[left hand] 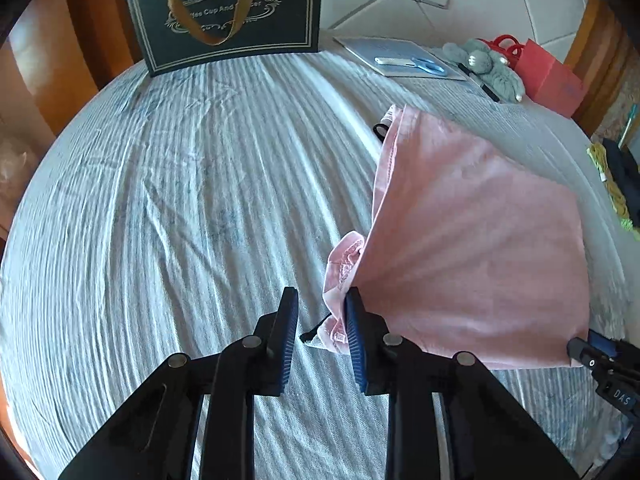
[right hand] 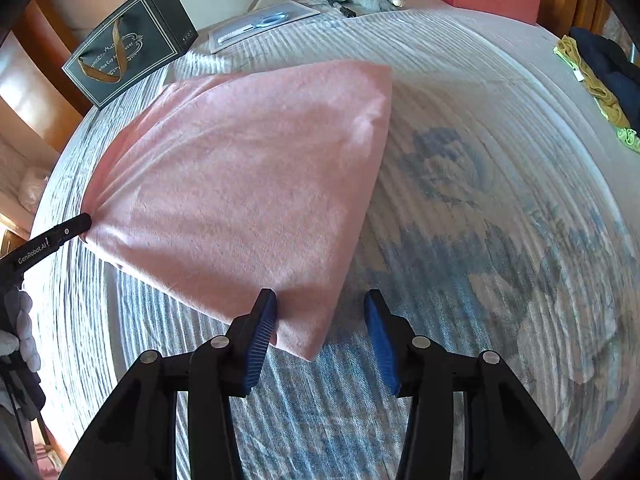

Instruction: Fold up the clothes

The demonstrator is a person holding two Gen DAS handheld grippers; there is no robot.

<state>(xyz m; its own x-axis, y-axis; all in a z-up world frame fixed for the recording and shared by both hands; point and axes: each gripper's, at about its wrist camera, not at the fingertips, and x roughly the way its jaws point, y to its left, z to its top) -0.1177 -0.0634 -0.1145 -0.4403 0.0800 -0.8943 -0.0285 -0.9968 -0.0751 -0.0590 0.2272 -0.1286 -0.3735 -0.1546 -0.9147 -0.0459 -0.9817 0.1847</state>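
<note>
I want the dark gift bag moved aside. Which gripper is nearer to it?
Left. The left gripper is at the pink garment's edge on the dark gift bag's side; the right gripper is at the garment's far corner.

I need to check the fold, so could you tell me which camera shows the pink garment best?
The right wrist view: the pink garment spreads nearly whole across the bed there. The left wrist view shows only its side and a bunched hem.
</note>
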